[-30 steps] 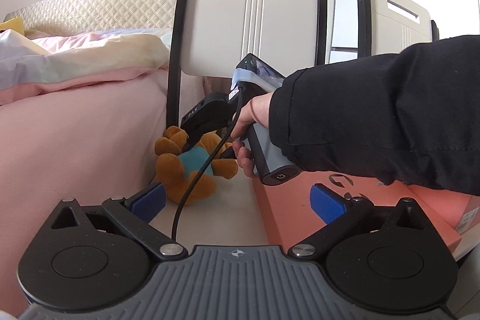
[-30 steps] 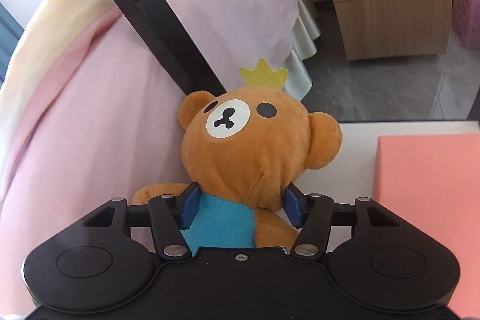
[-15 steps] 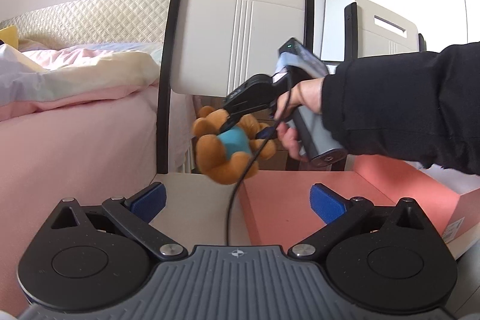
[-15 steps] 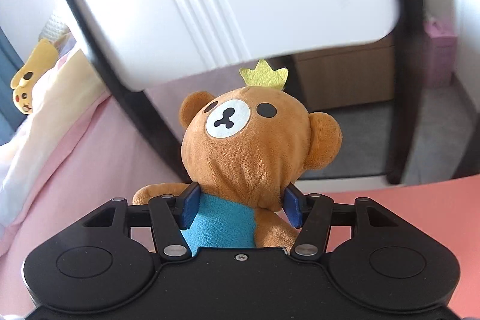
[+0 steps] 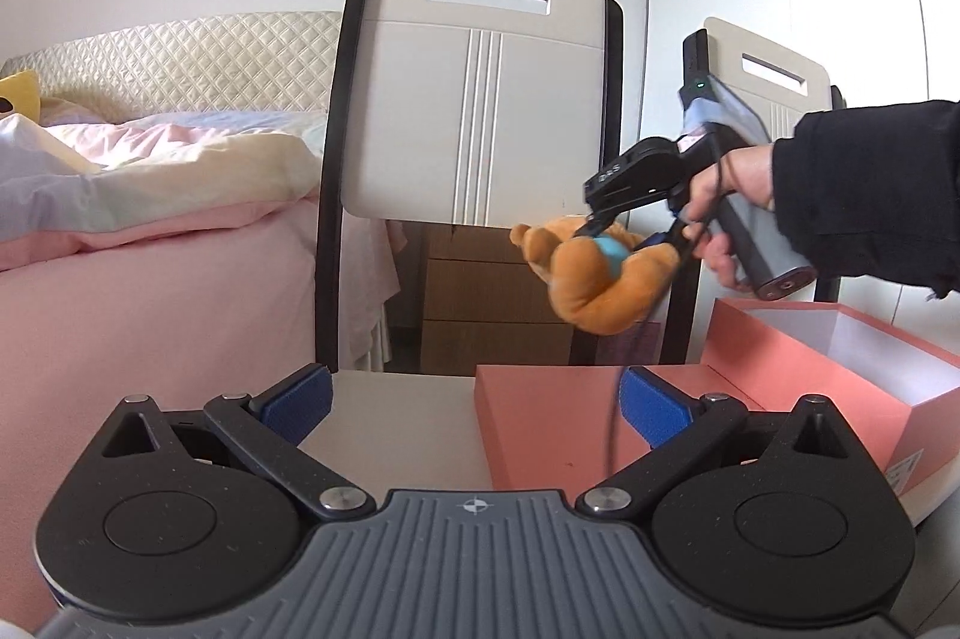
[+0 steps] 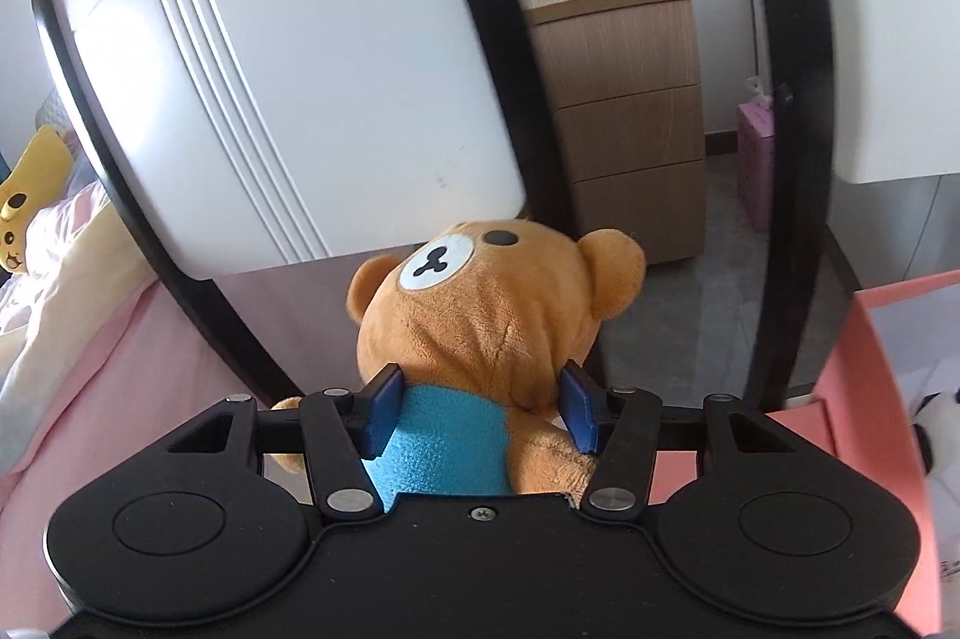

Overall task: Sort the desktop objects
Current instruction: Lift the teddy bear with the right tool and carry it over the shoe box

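My right tongs [image 6: 480,414] clamp a teddy bear [image 6: 480,321] in mid-air.
My left tongs [image 5: 474,402] stand wide and hold nothing; an open pink box [image 5: 852,375] lies just beyond their right finger.

Left view faces chair [image 5: 474,99]; right close; both share bear [image 6: 480,315].

Plush bear [image 6: 498,315] fuzzy cloth; pink box [image 5: 828,369] matt cardboard; drawer unit [image 6: 624,111] wood-grain; chair back [image 5: 480,99] smooth.

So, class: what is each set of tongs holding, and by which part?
The right tongs grip the teddy bear around its body; the left tongs hold nothing.
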Demonstrator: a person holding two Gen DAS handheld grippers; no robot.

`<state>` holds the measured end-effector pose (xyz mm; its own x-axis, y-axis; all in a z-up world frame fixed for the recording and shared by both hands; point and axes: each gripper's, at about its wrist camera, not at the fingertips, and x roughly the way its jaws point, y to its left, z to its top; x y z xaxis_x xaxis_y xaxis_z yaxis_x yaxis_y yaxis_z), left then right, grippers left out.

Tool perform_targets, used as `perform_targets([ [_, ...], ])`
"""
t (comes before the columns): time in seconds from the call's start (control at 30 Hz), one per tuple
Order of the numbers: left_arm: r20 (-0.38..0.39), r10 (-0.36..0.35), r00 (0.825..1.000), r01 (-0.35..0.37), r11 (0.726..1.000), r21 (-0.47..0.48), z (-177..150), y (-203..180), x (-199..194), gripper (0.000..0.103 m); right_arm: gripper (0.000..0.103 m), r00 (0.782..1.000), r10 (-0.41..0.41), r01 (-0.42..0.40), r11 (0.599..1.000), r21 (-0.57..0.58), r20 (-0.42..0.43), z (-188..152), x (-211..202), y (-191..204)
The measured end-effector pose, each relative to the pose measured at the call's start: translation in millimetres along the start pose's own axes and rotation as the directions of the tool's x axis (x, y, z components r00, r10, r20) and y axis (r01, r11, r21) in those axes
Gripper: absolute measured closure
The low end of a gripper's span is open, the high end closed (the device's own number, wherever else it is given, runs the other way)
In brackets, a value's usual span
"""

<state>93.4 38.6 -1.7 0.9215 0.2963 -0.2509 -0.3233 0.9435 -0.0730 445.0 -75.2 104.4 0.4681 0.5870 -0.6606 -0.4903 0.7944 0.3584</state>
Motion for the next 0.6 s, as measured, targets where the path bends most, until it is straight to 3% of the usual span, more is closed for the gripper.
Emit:
perform_targets([
  [0.17,0.001,0.000,1.000,0.000,1.000,-0.003,1.0,-0.1,-0.3,0.000,0.056,0.999,-0.001,0.000,1.000,0.024,0.038,3.9,-10.1,-21.7],
  [0.6,-0.012,-0.031,0.999,0.031,0.999,0.006,-0.1,-2.3,0.5,0.000,0.060,0.984,-0.031,0.018,0.997,0.072,0.176,10.0,-94.5,-70.2],
])
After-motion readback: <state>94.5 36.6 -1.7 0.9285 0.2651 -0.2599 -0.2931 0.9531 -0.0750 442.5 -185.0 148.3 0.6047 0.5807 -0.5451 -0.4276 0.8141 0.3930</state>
